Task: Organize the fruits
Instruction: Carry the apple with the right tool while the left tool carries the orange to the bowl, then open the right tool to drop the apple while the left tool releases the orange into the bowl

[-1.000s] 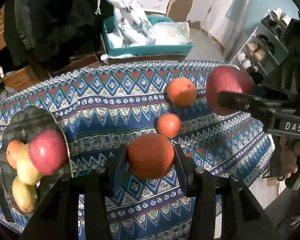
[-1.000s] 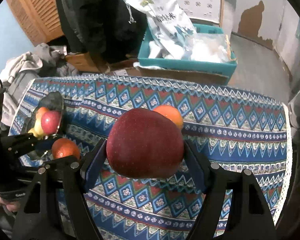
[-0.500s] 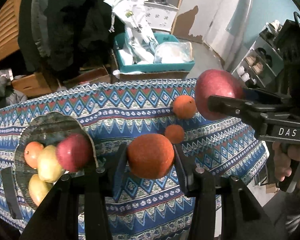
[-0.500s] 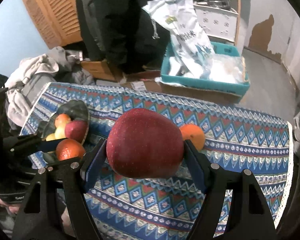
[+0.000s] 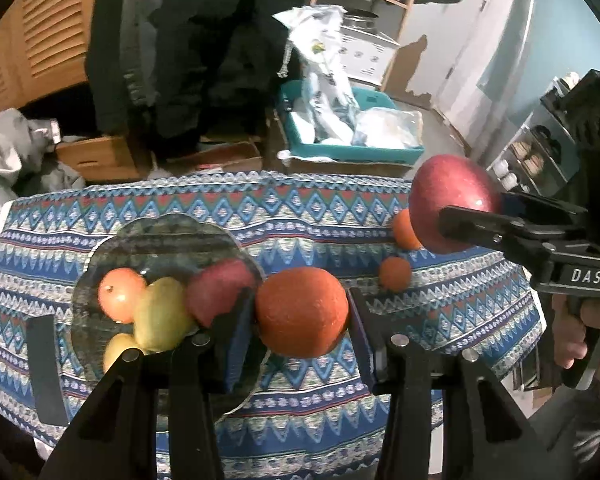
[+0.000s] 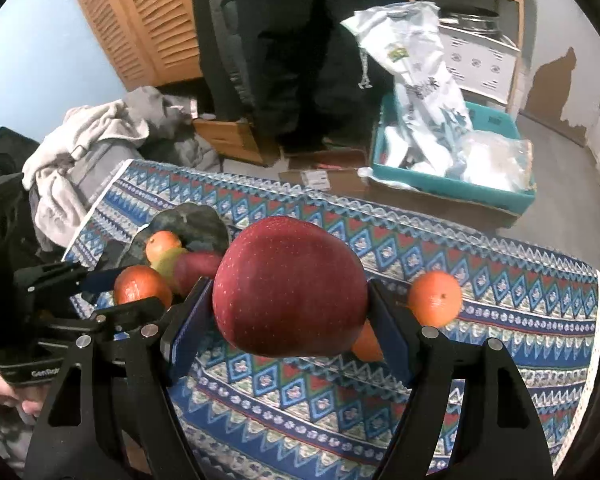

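My left gripper (image 5: 302, 312) is shut on an orange (image 5: 302, 311) and holds it above the table, just right of the glass plate (image 5: 156, 236). The plate holds a red apple (image 5: 220, 286), an orange fruit (image 5: 120, 294) and two yellow-green fruits (image 5: 160, 314). My right gripper (image 6: 290, 292) is shut on a big red apple (image 6: 290, 288), raised above the table; it also shows in the left wrist view (image 5: 452, 208). Two oranges (image 5: 395, 274) (image 5: 405, 229) lie on the patterned cloth at the right; one shows in the right wrist view (image 6: 434, 298).
The table has a blue patterned cloth (image 5: 300, 216). Behind it stand a teal crate (image 5: 356, 148) with plastic bags, cardboard boxes (image 5: 96, 156) and a heap of clothes (image 6: 88, 148). A dark-clothed person (image 6: 284, 40) stands beyond the far edge. Shelves (image 5: 540, 152) are at the right.
Both grippers have risen and drawn back with their fruit. The left gripper's orange has moved towards the plate, which now sits nearer the view's middle.
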`<state>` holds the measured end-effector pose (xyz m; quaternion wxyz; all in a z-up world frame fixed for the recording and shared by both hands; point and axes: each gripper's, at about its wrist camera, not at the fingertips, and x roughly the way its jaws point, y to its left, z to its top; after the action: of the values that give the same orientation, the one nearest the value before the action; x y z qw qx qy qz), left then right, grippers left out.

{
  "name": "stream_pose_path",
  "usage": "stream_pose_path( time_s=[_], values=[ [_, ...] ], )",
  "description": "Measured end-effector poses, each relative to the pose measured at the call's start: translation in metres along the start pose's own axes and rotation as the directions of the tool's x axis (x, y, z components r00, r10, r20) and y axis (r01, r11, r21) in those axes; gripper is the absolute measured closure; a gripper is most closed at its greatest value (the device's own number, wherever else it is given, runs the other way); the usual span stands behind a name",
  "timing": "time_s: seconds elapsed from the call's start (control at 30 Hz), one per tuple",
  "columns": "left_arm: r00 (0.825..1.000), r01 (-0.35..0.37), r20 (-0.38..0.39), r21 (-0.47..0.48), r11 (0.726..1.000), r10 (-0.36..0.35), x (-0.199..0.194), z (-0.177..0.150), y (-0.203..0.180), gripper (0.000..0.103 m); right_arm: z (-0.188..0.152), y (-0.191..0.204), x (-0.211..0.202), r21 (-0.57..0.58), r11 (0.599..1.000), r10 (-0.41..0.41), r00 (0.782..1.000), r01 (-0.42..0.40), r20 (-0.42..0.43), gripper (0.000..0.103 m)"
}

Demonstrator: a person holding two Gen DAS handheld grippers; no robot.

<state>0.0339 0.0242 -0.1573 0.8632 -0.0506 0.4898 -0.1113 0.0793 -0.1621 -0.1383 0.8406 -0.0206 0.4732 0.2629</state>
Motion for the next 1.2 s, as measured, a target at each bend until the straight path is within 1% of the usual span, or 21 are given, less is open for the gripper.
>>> stream_pose_path(
  time_s=[0.13,0.3,0.43,0.6,0.83,1.2],
  values=[
    [1.000,-0.006,0.005,-0.024,1.000,0.006,-0.006,-0.003,0.017,0.057,0.005,0.015,0.004,-0.018,1.000,0.020,1.000,-0.020,-0.002,0.027],
    [0.999,-0.032,0.019,-0.039,0.999,0.033,-0.014,-0.009,0.035,0.057,0.011,0.036,0.013,-0.046,0.998,0.047,0.999,-0.048,-0.017,0.027],
    [0.999,-0.043,0.021,-0.069,0.997,0.044,-0.018,-0.013,0.052,0.057,0.013,0.051,0.021,-0.064,0.996,0.064,0.998,-0.066,-0.030,0.027],
    [0.996,-0.076,0.029,-0.094,0.993,0.079,-0.023,-0.018,0.074,0.056,0.014,0.074,0.034,-0.094,0.991,0.088,0.995,-0.093,-0.054,0.027],
    [0.995,-0.100,0.007,-0.153,0.983,0.102,-0.019,-0.030,0.108,0.057,0.009,0.103,0.060,-0.127,0.983,0.116,0.987,-0.130,-0.113,0.027],
    [0.992,-0.129,-0.037,-0.221,0.967,0.124,-0.004,-0.045,0.147,0.056,-0.008,0.138,0.100,-0.174,0.973,0.116,0.972,-0.153,-0.206,0.027]
  ],
)
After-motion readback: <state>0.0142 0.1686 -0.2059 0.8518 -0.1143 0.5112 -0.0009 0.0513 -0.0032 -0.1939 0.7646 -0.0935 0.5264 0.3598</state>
